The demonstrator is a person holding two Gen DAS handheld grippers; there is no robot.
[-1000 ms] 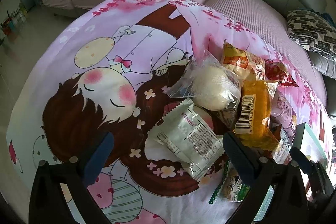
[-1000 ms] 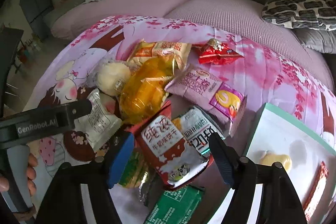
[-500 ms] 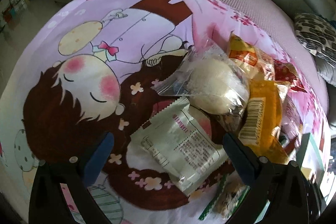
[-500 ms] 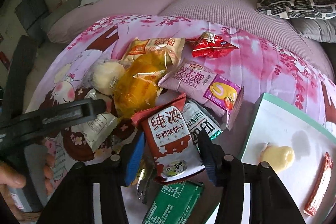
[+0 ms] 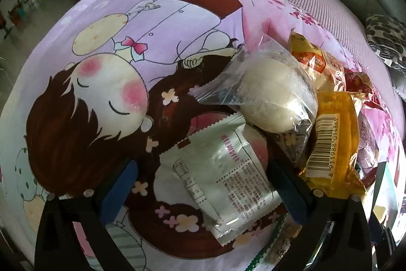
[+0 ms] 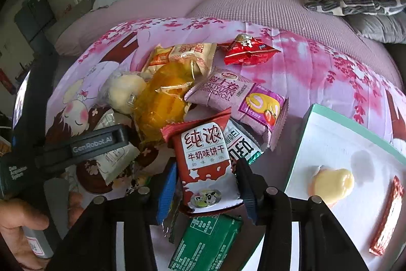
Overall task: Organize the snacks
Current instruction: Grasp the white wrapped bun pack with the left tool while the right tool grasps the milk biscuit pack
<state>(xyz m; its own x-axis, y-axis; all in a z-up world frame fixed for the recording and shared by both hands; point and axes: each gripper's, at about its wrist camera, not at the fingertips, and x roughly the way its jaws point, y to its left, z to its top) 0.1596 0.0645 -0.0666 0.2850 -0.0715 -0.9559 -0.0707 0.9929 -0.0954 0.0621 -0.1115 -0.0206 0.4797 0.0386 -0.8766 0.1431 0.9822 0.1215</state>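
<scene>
The right hand-held gripper (image 6: 206, 182) is clamped on the red milk biscuit packet (image 6: 206, 161), both pads against its sides, at the near edge of the snack pile on the cartoon-print sheet (image 6: 317, 60). Just right of that packet sits the white tray (image 6: 337, 141); behind it lies the purple Swiss roll pack (image 6: 238, 98). The left hand-held gripper (image 5: 203, 184) stands wide apart, straddling a silver-white packet (image 5: 223, 174), not touching it.

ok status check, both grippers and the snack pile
Right gripper shut on red biscuit packet. Left gripper open around white sachet. Silver packet pinned beneath the red one.
</scene>
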